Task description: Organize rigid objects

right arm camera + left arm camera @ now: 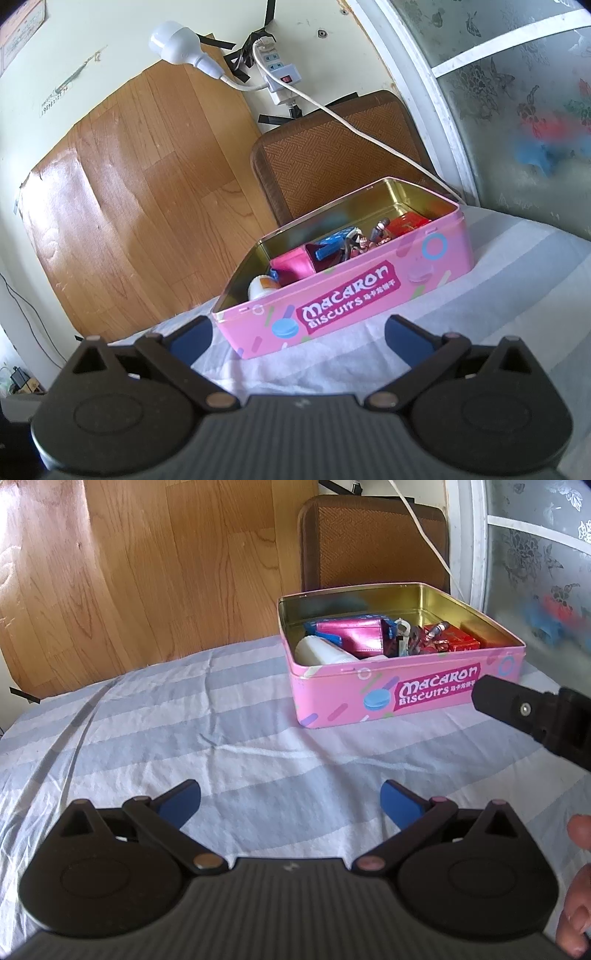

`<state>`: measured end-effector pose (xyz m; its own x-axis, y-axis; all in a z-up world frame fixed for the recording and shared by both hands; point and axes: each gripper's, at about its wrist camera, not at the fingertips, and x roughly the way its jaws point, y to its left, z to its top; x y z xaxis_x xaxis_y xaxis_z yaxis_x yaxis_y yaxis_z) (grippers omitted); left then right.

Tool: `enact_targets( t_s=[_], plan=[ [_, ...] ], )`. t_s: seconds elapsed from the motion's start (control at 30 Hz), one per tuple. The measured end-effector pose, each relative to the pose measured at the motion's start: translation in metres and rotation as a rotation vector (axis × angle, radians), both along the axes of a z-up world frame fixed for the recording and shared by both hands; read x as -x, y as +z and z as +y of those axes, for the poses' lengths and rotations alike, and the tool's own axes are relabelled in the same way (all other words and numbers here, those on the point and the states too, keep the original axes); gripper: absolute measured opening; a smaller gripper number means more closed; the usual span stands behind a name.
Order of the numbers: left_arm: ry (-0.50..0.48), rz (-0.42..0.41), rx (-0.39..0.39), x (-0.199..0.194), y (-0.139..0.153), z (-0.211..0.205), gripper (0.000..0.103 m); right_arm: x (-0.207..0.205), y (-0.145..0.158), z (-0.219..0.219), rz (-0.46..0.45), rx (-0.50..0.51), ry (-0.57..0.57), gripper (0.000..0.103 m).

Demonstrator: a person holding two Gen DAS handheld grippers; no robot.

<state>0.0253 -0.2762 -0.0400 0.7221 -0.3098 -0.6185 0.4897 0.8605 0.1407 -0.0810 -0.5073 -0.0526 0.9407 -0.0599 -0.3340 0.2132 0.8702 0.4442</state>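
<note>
A pink "Macaron Biscuits" tin (424,698) stands open on the striped cloth. Inside lie a white bottle (317,651), a magenta pouch (351,633), a red box (458,638) and small odds and ends. My left gripper (290,803) is open and empty, low over the cloth in front of the tin. My right gripper (299,334) is open and empty, close to the tin's front wall (351,295). One of its fingers (517,709) shows at the right of the left wrist view, beside the tin.
A striped blue-and-white cloth (184,720) covers the surface. A brown woven cushion (373,542) stands behind the tin. A wood-grain panel (147,561) lines the wall. A white cable (369,136) runs from a power strip (277,74). A frosted window (517,110) is at right.
</note>
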Motion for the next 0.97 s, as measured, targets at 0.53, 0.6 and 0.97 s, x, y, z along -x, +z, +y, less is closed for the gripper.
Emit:
enact_targets(
  t_s=[0.53, 0.6, 0.97],
  plan=[
    [-0.005, 0.018, -0.001, 0.0006, -0.0018, -0.0025, 0.103, -0.0009, -0.0027, 0.0017, 0.006, -0.004, -0.001, 0.103],
    [-0.007, 0.021, 0.000, 0.0004, -0.0020, -0.0025, 0.103, -0.0008, -0.0027, 0.0017, 0.006, -0.005, -0.002, 0.103],
    [-0.024, 0.048, 0.021, -0.0004, -0.0039, -0.0023, 0.103, -0.0021, -0.0047, 0.0033, 0.015, -0.005, 0.001, 0.103]
  ],
)
